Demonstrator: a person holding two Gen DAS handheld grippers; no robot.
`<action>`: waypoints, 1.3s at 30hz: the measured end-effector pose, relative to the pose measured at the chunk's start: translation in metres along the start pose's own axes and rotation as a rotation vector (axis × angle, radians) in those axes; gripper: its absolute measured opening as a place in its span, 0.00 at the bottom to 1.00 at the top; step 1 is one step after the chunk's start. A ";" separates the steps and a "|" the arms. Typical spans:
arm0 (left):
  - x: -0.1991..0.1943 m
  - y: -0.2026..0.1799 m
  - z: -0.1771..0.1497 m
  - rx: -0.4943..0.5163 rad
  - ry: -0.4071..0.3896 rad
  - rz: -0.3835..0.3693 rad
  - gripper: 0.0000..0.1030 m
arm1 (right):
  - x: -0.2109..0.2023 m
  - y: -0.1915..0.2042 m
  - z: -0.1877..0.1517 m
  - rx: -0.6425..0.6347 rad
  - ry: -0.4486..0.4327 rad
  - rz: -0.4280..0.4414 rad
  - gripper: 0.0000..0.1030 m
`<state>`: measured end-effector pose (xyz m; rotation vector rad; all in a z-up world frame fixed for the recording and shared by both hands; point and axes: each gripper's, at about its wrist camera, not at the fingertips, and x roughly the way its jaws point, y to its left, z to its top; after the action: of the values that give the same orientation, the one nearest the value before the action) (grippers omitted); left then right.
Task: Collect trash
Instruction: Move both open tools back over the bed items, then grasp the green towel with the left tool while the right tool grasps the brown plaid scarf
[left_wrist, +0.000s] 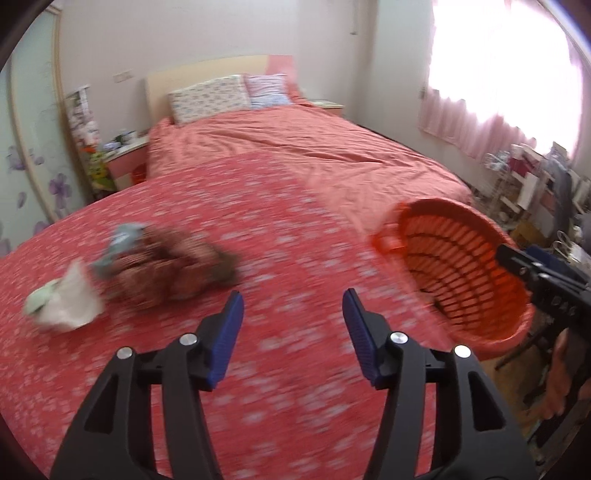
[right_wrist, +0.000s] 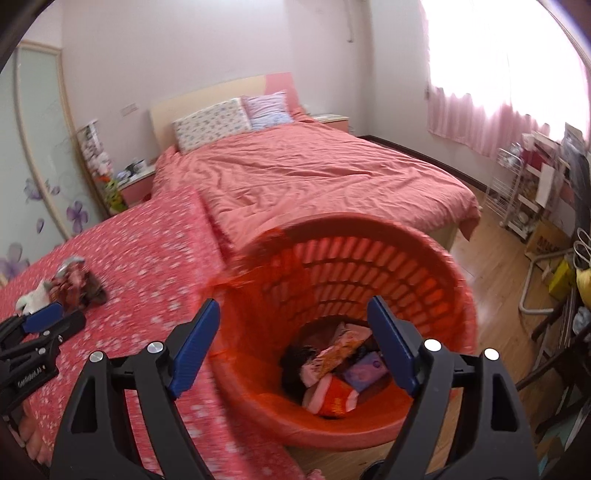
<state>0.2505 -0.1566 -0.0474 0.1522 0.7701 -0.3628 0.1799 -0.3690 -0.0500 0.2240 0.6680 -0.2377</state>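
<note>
Both grippers gape empty: right gripper (right_wrist: 293, 341) above the basket (right_wrist: 458, 280), left gripper (left_wrist: 293, 334) free. Next we reach the wrappers (left_wrist: 162, 266) at ten o'clock.

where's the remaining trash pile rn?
The trash pile lies on the flowered bedspread, left of the open left gripper in the left wrist view, far from the orange basket.

Orange basket (right_wrist: 369, 258), red white-flecked bedspread (left_wrist: 258, 221), pink curtains (left_wrist: 480, 125).
</note>
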 end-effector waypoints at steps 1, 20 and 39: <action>-0.003 0.010 -0.003 -0.009 -0.001 0.019 0.57 | 0.000 0.009 -0.001 -0.016 0.004 0.010 0.79; -0.022 0.248 -0.019 -0.388 0.009 0.350 0.60 | 0.015 0.157 -0.021 -0.231 0.081 0.145 0.78; -0.041 0.246 -0.062 -0.321 0.008 0.170 0.09 | 0.026 0.218 -0.017 -0.253 0.118 0.250 0.59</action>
<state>0.2749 0.0984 -0.0614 -0.0825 0.8068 -0.0752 0.2526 -0.1613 -0.0519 0.0775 0.7716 0.1011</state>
